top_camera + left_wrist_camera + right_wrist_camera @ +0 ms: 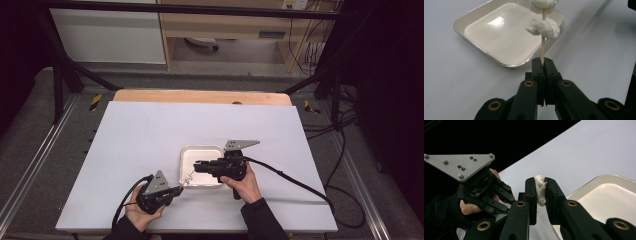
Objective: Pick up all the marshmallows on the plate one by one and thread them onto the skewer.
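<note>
A wooden skewer (pixel 543 47) stands upright in the left gripper (pixel 543 65), whose jaws are clamped tight on its lower end, just beside the near rim of a white tray (pixel 499 35). Two white puffy pieces (pixel 543 28) sit threaded on it. The right gripper (pixel 540 185) pinches one more white piece (pixel 540 190) between its pads, over the tray's edge. To do this well, I judge the piece should be centred on the skewer tip and pushed straight along the stick, with the left hand (pixel 141 214) steady. The white table (pixel 150 135) gives wide open room all round; its near edge lies close by the hands.
</note>
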{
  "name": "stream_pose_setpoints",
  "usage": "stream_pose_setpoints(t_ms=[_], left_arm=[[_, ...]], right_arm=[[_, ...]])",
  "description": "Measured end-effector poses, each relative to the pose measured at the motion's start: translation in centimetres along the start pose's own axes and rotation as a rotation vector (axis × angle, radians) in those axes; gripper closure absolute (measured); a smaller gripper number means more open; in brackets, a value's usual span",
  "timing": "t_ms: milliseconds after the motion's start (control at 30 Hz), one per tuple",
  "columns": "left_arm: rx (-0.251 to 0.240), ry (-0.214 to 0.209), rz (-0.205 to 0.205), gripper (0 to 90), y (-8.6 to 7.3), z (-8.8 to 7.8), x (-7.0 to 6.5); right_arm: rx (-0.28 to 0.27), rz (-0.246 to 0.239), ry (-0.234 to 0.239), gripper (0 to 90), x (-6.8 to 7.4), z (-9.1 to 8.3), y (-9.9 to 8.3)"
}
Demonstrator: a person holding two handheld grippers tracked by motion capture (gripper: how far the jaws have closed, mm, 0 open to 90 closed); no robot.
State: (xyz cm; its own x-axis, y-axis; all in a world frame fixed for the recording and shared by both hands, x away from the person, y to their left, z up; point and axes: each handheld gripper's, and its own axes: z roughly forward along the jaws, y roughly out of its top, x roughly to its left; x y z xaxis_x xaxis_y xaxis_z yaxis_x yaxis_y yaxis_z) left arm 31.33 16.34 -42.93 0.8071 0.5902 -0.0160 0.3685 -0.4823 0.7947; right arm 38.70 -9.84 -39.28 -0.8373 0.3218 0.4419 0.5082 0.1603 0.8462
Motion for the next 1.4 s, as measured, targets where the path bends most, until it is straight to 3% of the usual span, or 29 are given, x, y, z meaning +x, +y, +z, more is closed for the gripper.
stream_pose_setpoints(t_ms=[500,600,633,667,867,1100,1200,1400], left_arm=[[-0.012,-0.011,-0.011,89.0,0.1,0.1,0.1],[-0.047,-0.032,-0.021,88.9,0.2,0.0,0.1],[-0.047,-0.026,-0.026,88.9,0.4,0.0,0.0],[-0.032,0.001,-0.004,88.9,0.6,0.1,-0.1],[-0.030,-0.010,-0.022,88.9,0.4,0.3,0.0],[-0.041,-0.007,-0.055,88.9,0.1,0.1,0.7],[-0.043,-0.005,-0.058,88.8,0.1,0.0,0.8],[-0.036,-0.002,-0.066,88.7,0.1,0.0,0.9]], right_arm=[[0.011,0.010,-0.014,81.1,-0.1,0.4,-0.4],[0.017,0.015,-0.011,80.9,-0.1,0.5,-0.5],[0.043,0.024,0.005,80.7,-0.1,0.8,-0.6],[0.048,0.024,0.004,80.6,-0.2,1.0,-1.0],[0.046,0.019,-0.009,79.0,-0.2,1.1,-1.0],[0.027,-0.010,-0.063,61.1,0.2,0.2,-0.5],[0.042,-0.035,-0.097,53.9,0.2,-0.2,-0.4],[0.053,-0.079,-0.209,33.7,-0.2,-0.9,-0.9]])
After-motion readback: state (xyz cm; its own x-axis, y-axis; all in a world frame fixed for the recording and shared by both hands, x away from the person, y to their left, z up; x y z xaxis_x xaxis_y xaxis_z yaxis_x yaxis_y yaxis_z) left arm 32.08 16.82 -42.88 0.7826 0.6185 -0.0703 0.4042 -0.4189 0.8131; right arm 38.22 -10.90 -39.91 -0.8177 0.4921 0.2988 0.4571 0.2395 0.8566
